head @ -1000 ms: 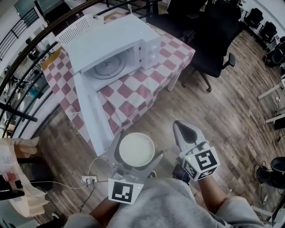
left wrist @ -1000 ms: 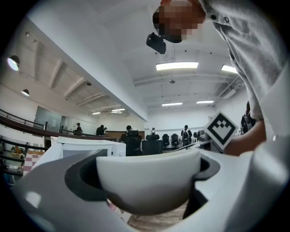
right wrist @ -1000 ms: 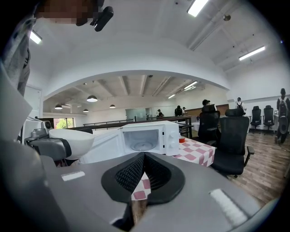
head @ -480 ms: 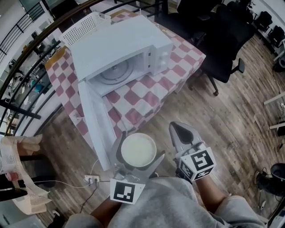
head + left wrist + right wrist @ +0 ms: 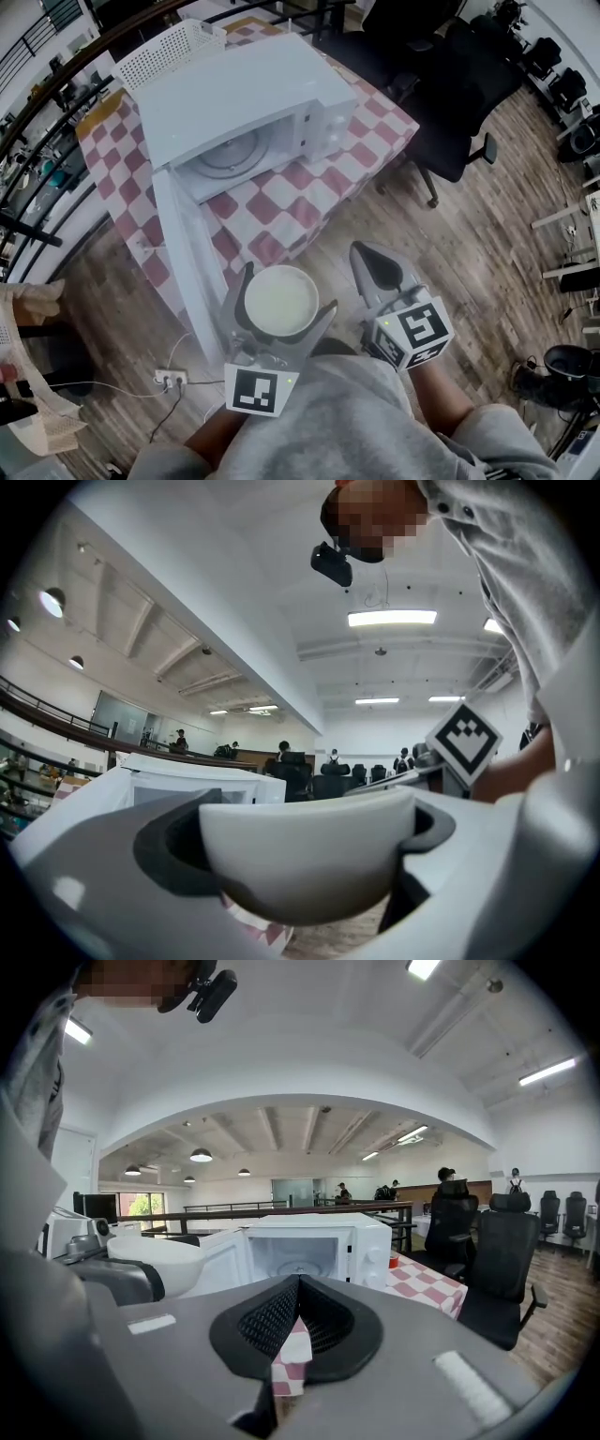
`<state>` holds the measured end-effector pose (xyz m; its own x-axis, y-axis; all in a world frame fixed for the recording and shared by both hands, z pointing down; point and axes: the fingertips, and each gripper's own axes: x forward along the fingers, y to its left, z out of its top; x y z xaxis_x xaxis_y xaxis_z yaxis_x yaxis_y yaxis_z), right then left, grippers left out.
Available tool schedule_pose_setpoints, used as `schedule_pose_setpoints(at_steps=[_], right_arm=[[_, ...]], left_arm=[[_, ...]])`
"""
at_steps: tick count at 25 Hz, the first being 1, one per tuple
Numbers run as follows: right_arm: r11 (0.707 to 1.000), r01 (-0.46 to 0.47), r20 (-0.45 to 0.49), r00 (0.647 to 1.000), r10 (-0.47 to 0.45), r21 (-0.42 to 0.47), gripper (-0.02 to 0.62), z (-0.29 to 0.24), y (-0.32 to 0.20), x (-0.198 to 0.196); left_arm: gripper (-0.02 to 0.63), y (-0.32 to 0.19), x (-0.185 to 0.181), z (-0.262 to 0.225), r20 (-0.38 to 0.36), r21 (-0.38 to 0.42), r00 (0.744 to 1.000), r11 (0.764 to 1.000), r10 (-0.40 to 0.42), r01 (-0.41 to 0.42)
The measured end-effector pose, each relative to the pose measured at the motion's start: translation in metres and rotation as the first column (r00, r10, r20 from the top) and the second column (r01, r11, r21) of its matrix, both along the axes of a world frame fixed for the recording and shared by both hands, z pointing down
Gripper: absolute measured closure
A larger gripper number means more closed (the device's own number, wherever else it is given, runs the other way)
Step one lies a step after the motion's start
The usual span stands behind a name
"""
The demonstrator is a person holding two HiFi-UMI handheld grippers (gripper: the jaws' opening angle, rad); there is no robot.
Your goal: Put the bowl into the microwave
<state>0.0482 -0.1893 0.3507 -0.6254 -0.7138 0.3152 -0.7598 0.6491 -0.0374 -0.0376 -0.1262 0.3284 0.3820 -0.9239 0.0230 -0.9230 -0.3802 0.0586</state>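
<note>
A white bowl (image 5: 279, 300) is clamped between the jaws of my left gripper (image 5: 278, 305), held over the wooden floor just in front of the table. In the left gripper view the bowl (image 5: 309, 855) fills the gap between both jaws. The white microwave (image 5: 239, 108) stands on the checkered table (image 5: 281, 206) with its door (image 5: 183, 258) swung wide open and the glass turntable (image 5: 225, 150) showing inside. My right gripper (image 5: 375, 267) hangs to the right of the bowl, jaws shut with nothing in them. The right gripper view shows the microwave (image 5: 309, 1255) straight ahead, cavity open.
A white perforated basket (image 5: 169, 52) sits behind the microwave. Black office chairs (image 5: 450, 84) crowd the table's right side. A dark railing (image 5: 56, 112) curves along the left. A power strip with cable (image 5: 169, 380) lies on the floor at lower left.
The bowl and both grippers have shifted slightly closer to the table and the open microwave door. The left gripper's hold on the bowl is unchanged.
</note>
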Motion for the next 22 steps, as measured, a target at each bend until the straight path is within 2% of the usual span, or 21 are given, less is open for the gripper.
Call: schedule_pose_setpoints(at_steps=[11,17,22], right_arm=[[0.999,0.034,-0.007,0.999,-0.033,0.020,0.598,-0.009,-0.032,-0.003],[0.995,0.103,0.017,0.994,-0.104,0.009,0.598,-0.007,-0.068,-0.022],[0.985,0.173,0.037,0.984,-0.173,0.000,0.598,0.001,-0.111,-0.038]], left_arm=[[0.067,-0.023,-0.013,-0.004,-0.046,-0.013,0.995,0.996,-0.090,0.090],[0.066,-0.052,-0.026,-0.005,-0.030,-0.025,0.986,0.986,-0.163,0.162],[0.067,-0.090,-0.039,-0.004,-0.023,-0.036,0.969,0.969,-0.247,0.246]])
